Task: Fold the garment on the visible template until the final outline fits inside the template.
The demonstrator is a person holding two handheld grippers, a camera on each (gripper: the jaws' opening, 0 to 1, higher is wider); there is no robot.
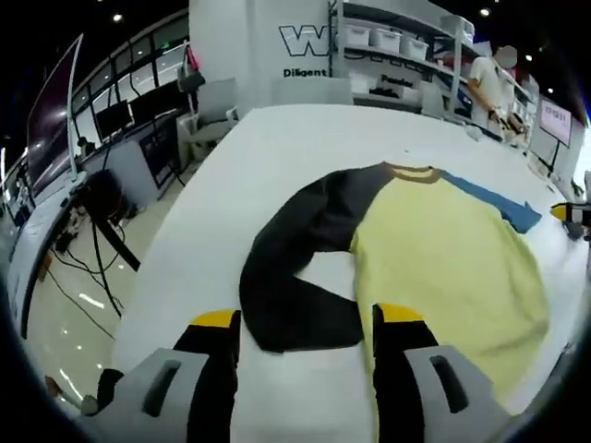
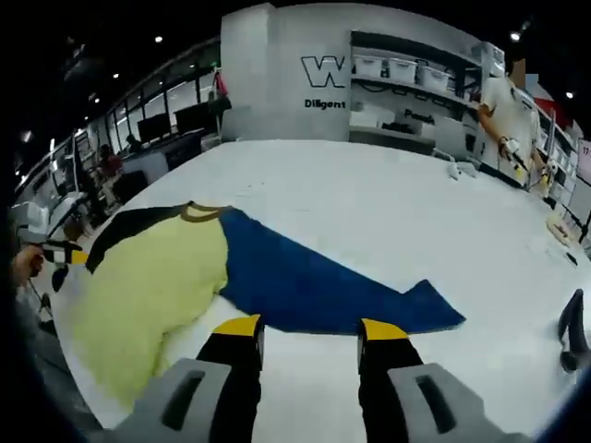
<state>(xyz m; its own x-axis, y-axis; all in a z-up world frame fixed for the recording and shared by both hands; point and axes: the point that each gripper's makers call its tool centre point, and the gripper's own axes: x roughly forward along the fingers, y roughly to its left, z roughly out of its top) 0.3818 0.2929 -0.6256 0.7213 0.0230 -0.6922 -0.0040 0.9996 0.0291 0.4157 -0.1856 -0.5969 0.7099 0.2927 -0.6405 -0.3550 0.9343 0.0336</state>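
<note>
One shirt (image 1: 434,249) lies flat on the white table (image 1: 277,148), with a pale yellow body, a tan collar (image 1: 413,173), one black sleeve (image 1: 295,268) and one blue sleeve (image 2: 314,281). In the left gripper view the black sleeve is bent back on itself, its end lying between the spread jaws of the left gripper (image 1: 307,323), which pinches nothing. In the right gripper view the blue sleeve stretches out flat towards the right, and the right gripper (image 2: 309,332) hangs just beside its near edge, jaws apart and empty. Each gripper has two black jaws with yellow tips. On the far wall a large "W" (image 2: 320,70) stands above smaller writing that starts "Diligent" (image 2: 325,103); the rest is too blurred to read. One person (image 2: 503,115) stands by the shelves (image 2: 416,78), which carry what look like three white bins.
</note>
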